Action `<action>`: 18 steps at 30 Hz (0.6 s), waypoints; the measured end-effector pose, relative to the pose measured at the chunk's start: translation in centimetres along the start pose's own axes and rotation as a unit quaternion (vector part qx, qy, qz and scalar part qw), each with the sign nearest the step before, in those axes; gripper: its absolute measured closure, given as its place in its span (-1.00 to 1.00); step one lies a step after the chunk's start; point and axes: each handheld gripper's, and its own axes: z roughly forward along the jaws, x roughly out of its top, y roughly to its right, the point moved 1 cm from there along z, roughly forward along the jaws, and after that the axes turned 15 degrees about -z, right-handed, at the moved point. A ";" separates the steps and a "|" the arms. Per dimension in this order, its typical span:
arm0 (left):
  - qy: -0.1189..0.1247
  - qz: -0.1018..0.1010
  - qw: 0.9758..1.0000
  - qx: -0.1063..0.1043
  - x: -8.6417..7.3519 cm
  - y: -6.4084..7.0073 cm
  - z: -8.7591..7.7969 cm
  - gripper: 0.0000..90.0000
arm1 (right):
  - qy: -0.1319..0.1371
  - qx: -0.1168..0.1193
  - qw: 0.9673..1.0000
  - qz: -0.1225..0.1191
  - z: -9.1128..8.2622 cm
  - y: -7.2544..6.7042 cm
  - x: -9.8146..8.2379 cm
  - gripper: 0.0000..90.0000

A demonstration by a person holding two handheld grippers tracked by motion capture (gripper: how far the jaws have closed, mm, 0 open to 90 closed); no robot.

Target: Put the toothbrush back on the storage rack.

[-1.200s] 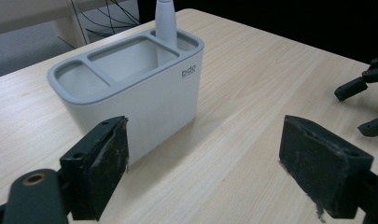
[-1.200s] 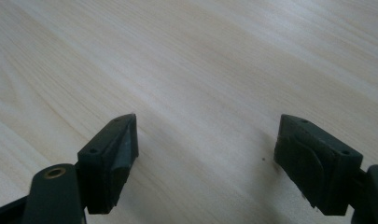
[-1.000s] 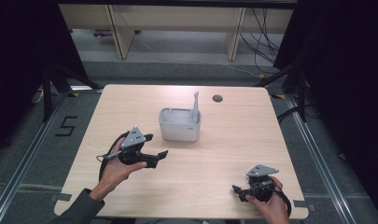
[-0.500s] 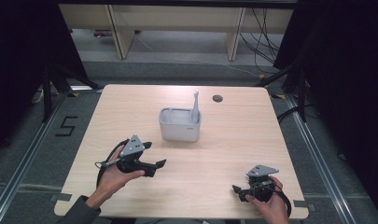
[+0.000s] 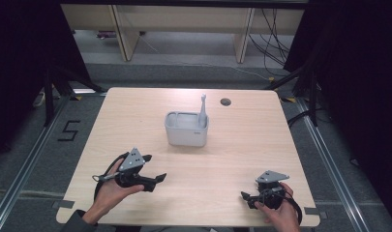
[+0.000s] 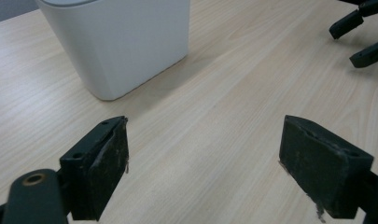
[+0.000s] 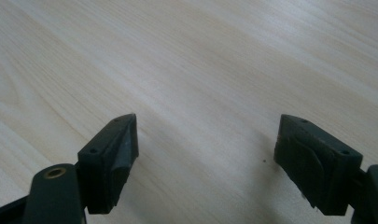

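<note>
high view shows my left gripper (image 5: 157,179) drawn back toward me since a second ago, jaws wide and empty; my right gripper (image 5: 247,198) has stayed put, also wide. one white plastic holder (image 5: 186,129) mid-table, holding one grey toothbrush (image 5: 202,110) upright.

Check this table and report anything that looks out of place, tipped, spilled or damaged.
Nothing stands out. The white holder stands upright on the table, and the grey toothbrush sits upright in its right end. No spill shows. The left gripper and right gripper are both open and empty, near the table's front edge.
</note>
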 end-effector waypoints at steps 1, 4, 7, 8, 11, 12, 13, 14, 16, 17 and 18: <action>0.001 0.000 1.000 -0.001 -0.2 0.0 0.0 -0.66 | 0.000 0.000 1.000 0.000 0.0 0.0 0.0 -0.51; -0.001 0.001 1.000 -0.004 -0.4 0.1 0.0 -0.65 | 0.000 -0.001 1.000 0.001 0.0 0.0 0.0 -0.51; -0.010 0.007 1.000 0.000 -0.7 0.2 -0.2 -0.65 | 0.000 0.000 1.000 -0.001 0.0 0.0 0.0 -0.51; -0.008 0.007 1.000 -0.003 -0.9 0.2 -0.1 -0.65 | 0.000 0.000 1.000 0.000 0.0 0.0 0.0 -0.51; -0.014 0.006 1.000 0.000 -1.2 0.3 -0.3 -0.65 | -0.001 0.000 1.000 0.000 0.0 0.0 0.0 -0.51; -0.015 0.008 1.000 0.002 -1.3 0.3 -0.4 -0.65 | -0.001 0.000 1.000 0.000 0.0 0.0 0.0 -0.51; -0.016 0.005 1.000 0.002 -1.5 0.3 -0.4 -0.65 | -0.001 0.000 1.000 0.000 0.0 0.0 0.0 -0.51; -0.016 0.006 1.000 0.001 -1.7 0.3 -0.4 -0.65 | -0.001 0.001 1.000 0.002 0.0 0.0 0.0 -0.51; -0.029 0.020 0.999 0.008 -1.9 0.0 -0.7 -0.65 | -0.001 0.001 1.000 0.001 0.0 -0.1 0.0 -0.51; -0.020 0.009 1.000 0.006 -2.0 0.2 -0.7 -0.65 | -0.002 0.004 1.000 0.004 0.0 -0.1 0.0 -0.51; -0.018 0.011 1.000 0.002 -2.2 0.1 -0.7 -0.65 | -0.002 0.004 1.000 0.006 0.0 -0.1 0.0 -0.51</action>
